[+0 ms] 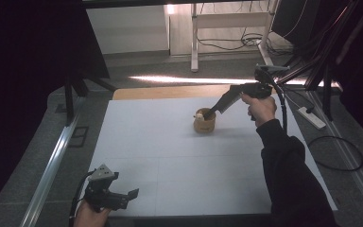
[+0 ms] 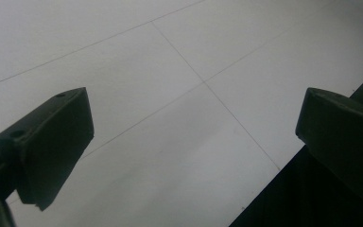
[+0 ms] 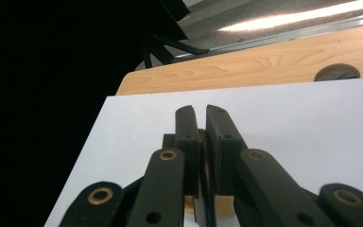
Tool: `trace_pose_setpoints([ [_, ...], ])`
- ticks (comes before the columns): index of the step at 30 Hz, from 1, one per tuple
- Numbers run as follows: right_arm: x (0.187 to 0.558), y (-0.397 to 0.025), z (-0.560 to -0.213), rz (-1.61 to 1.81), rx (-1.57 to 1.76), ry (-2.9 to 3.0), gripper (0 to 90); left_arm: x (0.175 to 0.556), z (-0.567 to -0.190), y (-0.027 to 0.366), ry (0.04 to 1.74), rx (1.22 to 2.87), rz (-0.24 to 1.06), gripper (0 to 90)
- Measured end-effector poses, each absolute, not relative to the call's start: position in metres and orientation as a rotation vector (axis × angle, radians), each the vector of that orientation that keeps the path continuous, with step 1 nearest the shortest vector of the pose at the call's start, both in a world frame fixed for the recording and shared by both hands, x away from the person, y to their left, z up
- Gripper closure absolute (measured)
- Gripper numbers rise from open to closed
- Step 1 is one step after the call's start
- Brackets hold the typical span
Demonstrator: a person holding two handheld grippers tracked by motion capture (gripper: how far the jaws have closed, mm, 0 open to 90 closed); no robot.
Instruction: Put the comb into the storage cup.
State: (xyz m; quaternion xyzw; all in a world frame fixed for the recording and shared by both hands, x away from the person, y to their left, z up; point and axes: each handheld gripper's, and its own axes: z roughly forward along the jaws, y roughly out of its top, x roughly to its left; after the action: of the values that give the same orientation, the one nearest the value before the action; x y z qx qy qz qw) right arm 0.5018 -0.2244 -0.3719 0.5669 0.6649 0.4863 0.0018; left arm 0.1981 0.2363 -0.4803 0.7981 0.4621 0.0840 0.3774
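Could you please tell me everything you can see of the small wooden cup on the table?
The wooden cup is a short, round, light-tan vessel that looks like bamboo or pale wood. It stands upright on the white table, toward the far side and right of centre. Something small and whitish shows at its mouth; what it is cannot be told. The right gripper reaches down to its rim from the right, jaws nearly closed on what seems a thin part of the rim. In the right gripper view a tan strip shows below the jaws.

wooden cup mostly hidden behind right gripper fingers
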Motion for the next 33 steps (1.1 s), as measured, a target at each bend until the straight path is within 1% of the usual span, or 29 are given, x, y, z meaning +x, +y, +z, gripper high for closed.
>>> trace_pose_setpoints([
  [23,0.506,-0.221,-0.391,1.544,1.812,2.104,84.5,0.198,-0.480,0.236,1.183,2.038,0.214,0.0],
  [33,0.508,-0.226,-0.396,1.578,1.830,2.104,84.4,0.198,-0.480,0.236,1.182,2.042,0.212,0.0],
])
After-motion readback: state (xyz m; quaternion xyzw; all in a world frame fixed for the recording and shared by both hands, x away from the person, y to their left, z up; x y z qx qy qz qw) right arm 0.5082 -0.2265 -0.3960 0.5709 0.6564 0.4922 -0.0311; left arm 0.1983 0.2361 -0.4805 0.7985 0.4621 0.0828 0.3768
